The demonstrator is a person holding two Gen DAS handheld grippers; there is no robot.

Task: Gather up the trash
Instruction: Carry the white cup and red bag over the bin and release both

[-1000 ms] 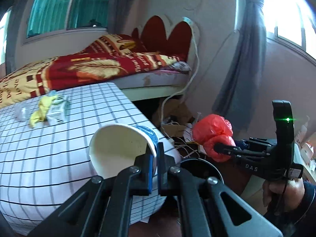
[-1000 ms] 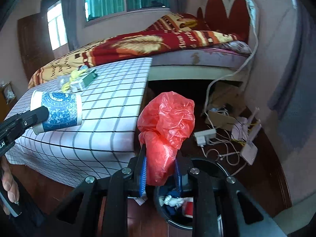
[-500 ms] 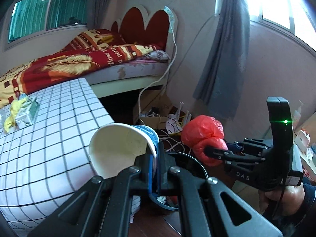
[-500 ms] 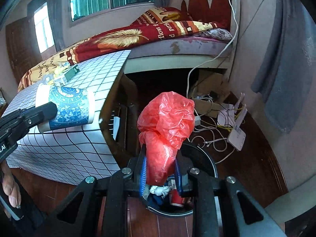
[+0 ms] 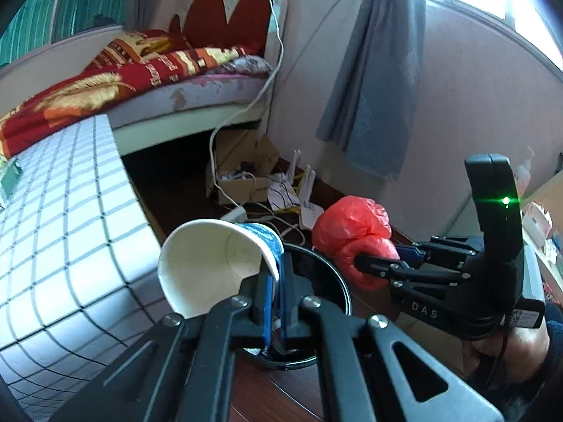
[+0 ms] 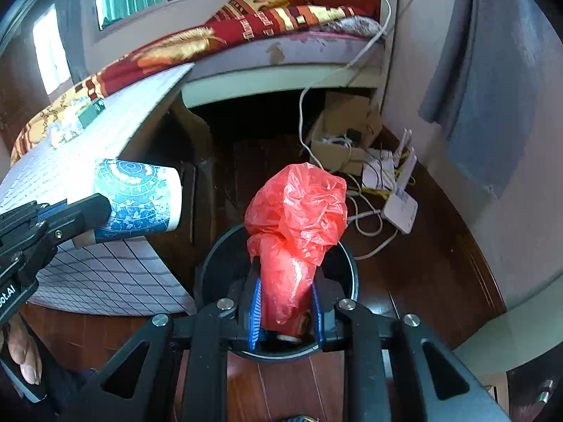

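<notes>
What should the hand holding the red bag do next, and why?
Probably open the right hand-held gripper and let go. It is clamped on the red plastic bag, which hangs right above the open black trash bin, so the bag should drop in.

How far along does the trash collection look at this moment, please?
Done: some trash already lies in the black bin. In hand: the left gripper pinches the paper cup and the right gripper clamps the red plastic bag above the bin. Left: dropping both, then the litter on the checked table.

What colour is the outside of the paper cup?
Blue patterned with a white rim, on the paper cup; clearest in the right wrist view.
</notes>
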